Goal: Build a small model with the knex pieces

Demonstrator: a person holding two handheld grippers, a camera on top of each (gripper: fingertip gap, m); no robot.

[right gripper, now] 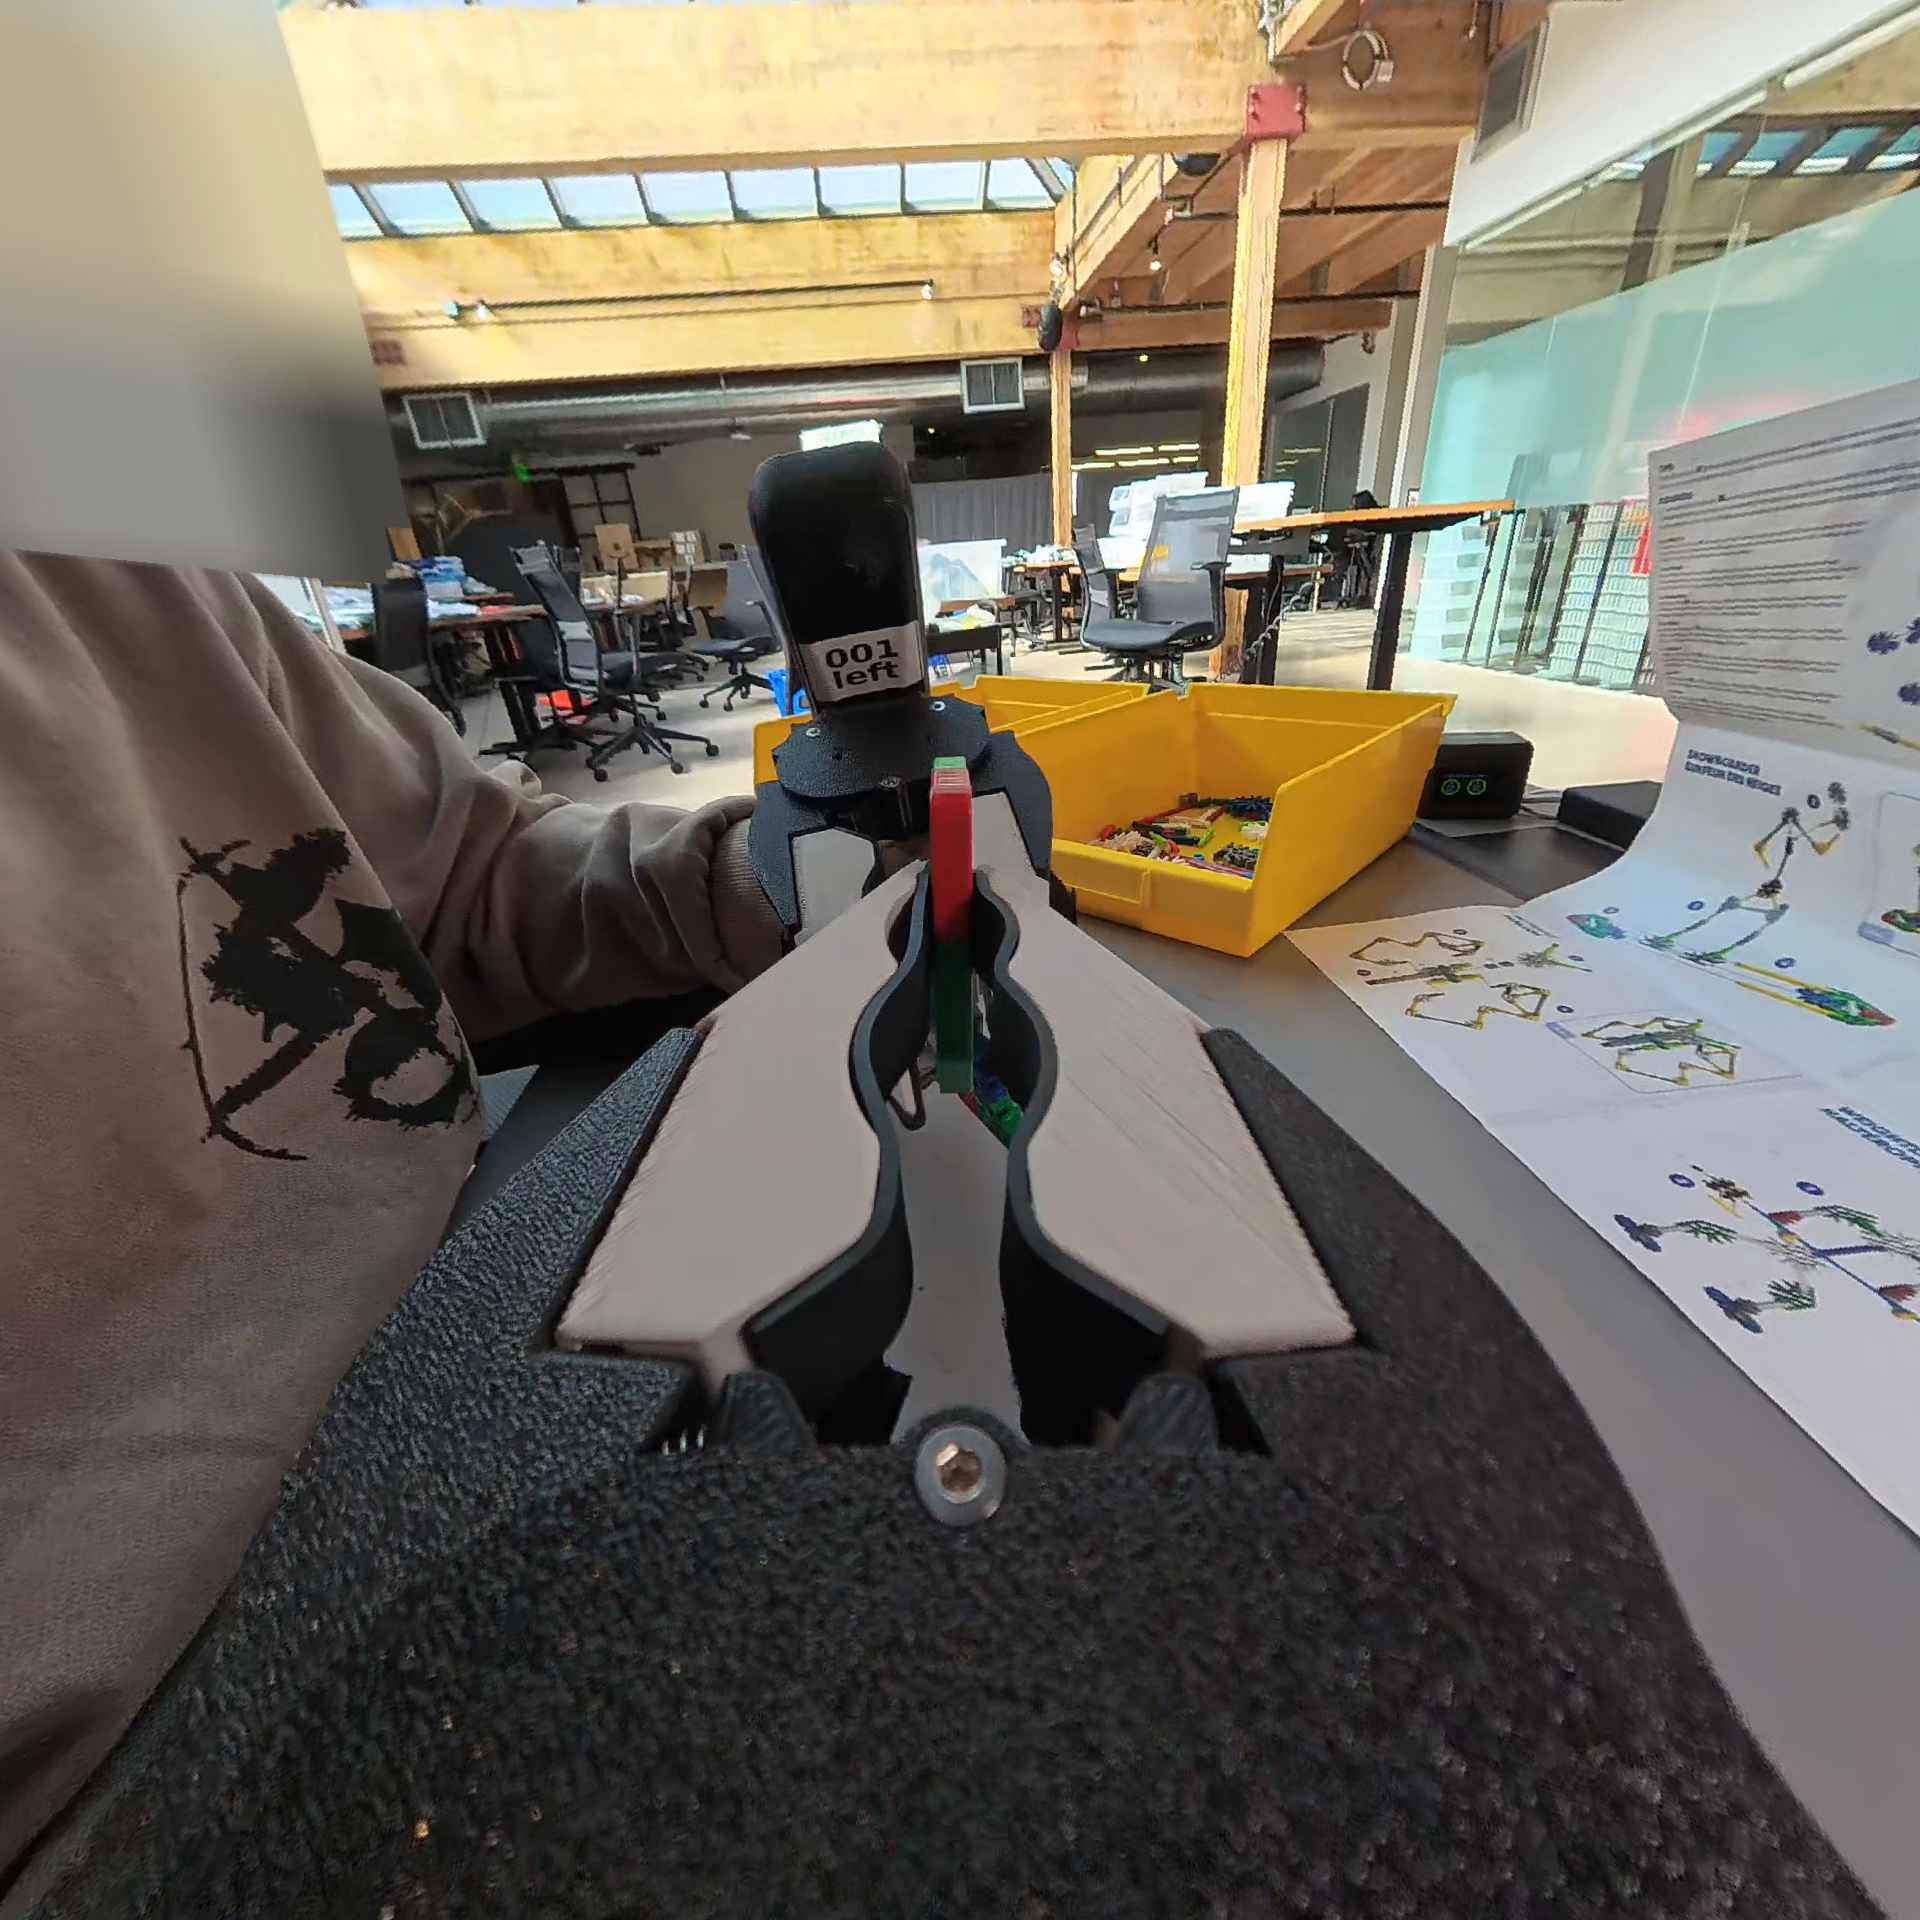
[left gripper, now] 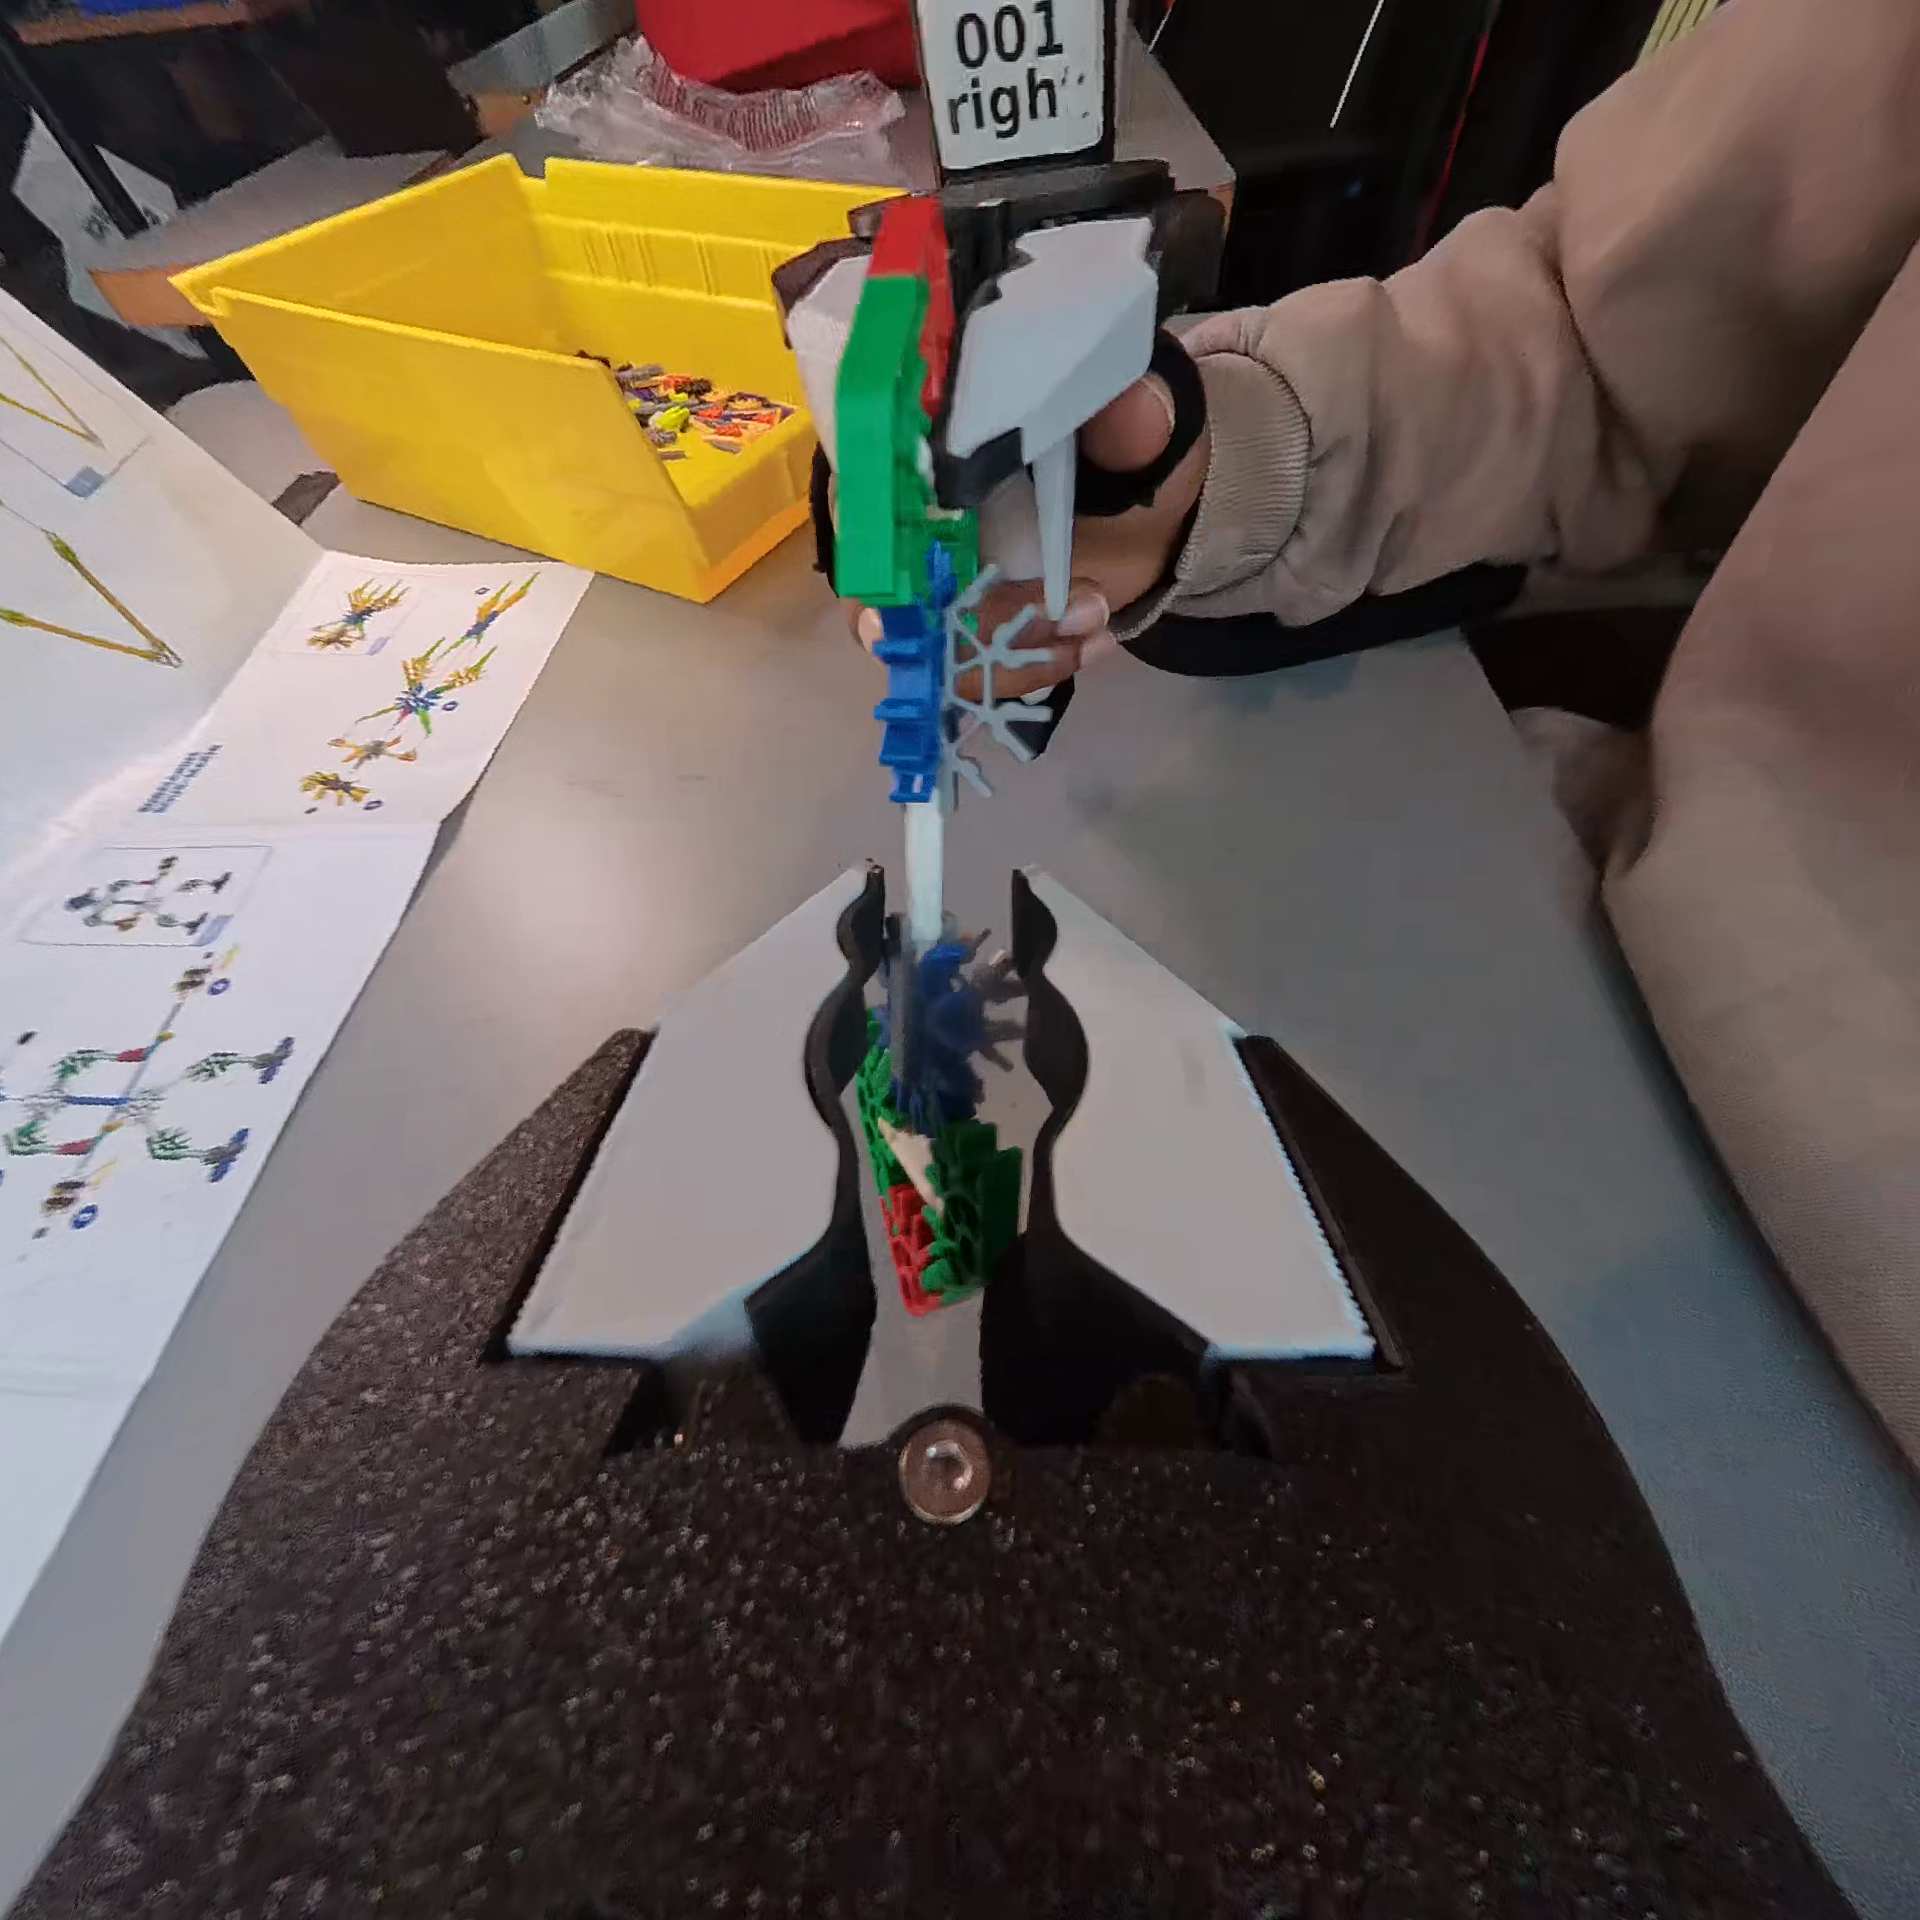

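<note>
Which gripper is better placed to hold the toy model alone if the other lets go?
Probably left: the left gripper has the toy model seated deep between its fingers, whereas the right gripper pinches only its red-green end near the tips.

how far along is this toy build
Done: a red, green, blue and white plastic rod-and-connector assembly is joined. In hand: left claw and right claw are each shut on an end. Left: loose pieces in the yellow plastic bin.

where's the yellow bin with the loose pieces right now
In the left wrist view the yellow bin sits on the grey table at upper left, behind the instruction sheet; in the right wrist view it is right of centre, beyond the tongs.
</note>
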